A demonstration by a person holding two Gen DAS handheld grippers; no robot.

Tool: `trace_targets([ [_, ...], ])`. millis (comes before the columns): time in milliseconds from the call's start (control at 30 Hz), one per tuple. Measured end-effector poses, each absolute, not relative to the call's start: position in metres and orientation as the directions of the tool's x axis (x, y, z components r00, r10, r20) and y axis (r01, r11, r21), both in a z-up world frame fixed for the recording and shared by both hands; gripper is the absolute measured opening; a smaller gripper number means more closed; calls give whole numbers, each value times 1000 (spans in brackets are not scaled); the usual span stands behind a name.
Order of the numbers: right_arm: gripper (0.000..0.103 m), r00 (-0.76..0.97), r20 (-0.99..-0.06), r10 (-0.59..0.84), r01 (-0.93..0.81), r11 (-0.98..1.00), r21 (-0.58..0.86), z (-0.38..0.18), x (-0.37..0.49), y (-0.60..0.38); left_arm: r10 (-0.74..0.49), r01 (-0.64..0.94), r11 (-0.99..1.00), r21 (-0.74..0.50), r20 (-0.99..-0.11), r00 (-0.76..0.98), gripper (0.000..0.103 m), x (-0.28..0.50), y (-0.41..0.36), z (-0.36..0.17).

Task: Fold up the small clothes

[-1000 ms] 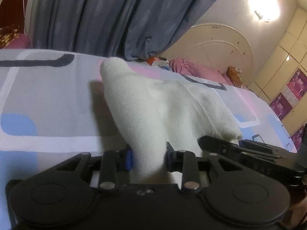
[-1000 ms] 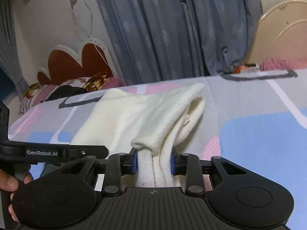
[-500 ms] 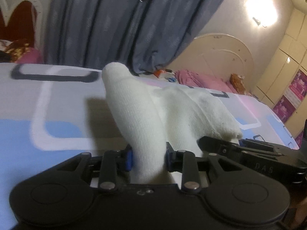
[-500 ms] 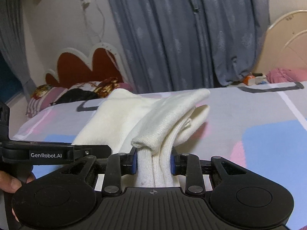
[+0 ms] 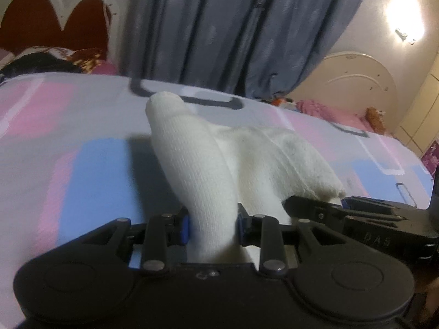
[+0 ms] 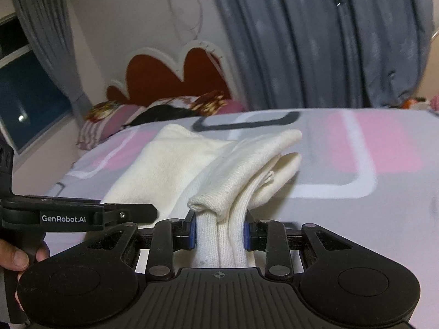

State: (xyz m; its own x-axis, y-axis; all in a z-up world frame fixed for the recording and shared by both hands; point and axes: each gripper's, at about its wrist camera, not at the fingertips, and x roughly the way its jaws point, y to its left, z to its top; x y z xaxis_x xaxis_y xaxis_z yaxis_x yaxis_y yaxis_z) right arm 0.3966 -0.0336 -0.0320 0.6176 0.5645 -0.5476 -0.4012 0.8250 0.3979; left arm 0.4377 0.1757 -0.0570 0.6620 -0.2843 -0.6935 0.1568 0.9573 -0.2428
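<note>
One cream knitted garment (image 5: 219, 164) was held off the bedsheet (image 5: 82, 142) at two points, its free folds draped forward above the pink, blue and grey pattern. One bunched end was pinched between the blue pads of the left gripper (image 5: 212, 223), whose jaws were pressed against the cloth on both sides. The other end, ribbed and doubled over (image 6: 222, 219), was clamped in the same way by the right gripper (image 6: 219, 233). In the right wrist view the left gripper's side (image 6: 79, 215) was seen at the left edge, marked "GenRobot.AI" in white letters, with a person's fingers (image 6: 13, 257) wrapped round its handle. In the left wrist view the right gripper's side (image 5: 356, 219) carried faint raised letters, possibly "DAS", too dim to be read with certainty. Beyond the bed, grey-blue curtains (image 5: 233, 27) were hung, a red scalloped headboard (image 6: 175, 74) was set against the wall, and a wall lamp (image 5: 403, 24) was lit.
</note>
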Motion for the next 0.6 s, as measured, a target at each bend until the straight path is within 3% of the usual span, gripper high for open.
trace_targets([
  [133, 30, 580, -574, 579, -385, 815, 433, -48, 403, -18, -282, 141, 958, -250, -723, 631, 36, 442, 191, -79],
  [267, 31, 538, -605, 586, -251, 797, 549, -92, 413, -37, -260, 94, 961, -261, -727, 635, 68, 438, 197, -109],
  [400, 32, 533, -578, 618, -229, 763, 604, -98, 421, -50, -270, 66, 951, -301, -711, 649, 74, 430, 208, -112],
  [600, 32, 540, -580, 610, -217, 767, 604, -98, 422, -52, -259, 62, 955, -290, -712, 653, 75, 419, 215, -111],
])
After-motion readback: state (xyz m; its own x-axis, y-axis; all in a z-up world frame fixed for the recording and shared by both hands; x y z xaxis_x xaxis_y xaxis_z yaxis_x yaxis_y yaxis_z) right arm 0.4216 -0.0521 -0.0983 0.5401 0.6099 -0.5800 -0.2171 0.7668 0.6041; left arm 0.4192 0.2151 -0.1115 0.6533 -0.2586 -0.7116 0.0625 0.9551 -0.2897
